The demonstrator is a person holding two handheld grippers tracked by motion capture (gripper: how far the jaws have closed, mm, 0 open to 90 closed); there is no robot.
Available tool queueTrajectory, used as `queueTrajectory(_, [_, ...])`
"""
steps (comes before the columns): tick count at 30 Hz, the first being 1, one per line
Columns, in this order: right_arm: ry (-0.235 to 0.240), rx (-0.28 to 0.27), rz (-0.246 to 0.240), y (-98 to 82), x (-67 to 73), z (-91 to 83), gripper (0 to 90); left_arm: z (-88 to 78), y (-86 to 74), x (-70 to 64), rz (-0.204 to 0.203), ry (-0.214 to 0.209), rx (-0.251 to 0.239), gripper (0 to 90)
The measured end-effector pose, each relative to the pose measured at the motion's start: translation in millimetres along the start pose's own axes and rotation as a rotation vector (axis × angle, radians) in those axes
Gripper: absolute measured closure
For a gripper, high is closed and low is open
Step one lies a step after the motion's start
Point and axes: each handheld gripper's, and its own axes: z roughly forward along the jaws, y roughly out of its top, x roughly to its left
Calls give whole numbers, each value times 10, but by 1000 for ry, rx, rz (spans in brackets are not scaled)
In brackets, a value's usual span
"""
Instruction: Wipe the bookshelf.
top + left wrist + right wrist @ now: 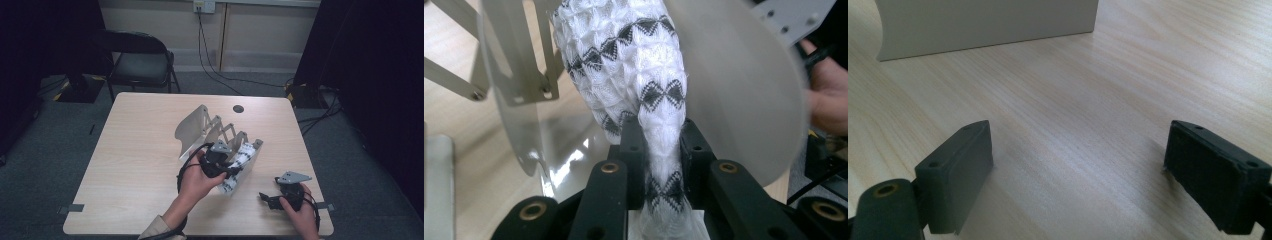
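While the left gripper was clamped on a white-and-black cloth in the rack, the right gripper rested wide apart above the counter.

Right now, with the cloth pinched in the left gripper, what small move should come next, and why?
Probably ease the left gripper back a little, drawing the white-and-black cloth off the grey folding rack. It is shut on the cloth, which lies against the rack's plates. The right gripper is open above the bare table.

My high view looks down on the table, my gripper views sit close, both sharing the rack.
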Motion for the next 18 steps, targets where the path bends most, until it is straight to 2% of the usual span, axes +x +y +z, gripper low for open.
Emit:
queueTrajectory(12, [0,0,1,0,1,0,113,292,-259,77,-31,1,61,771])
queueTrajectory(18, [0,1,0,0,1,0,113,395,-381,100,-29,13,89,768])
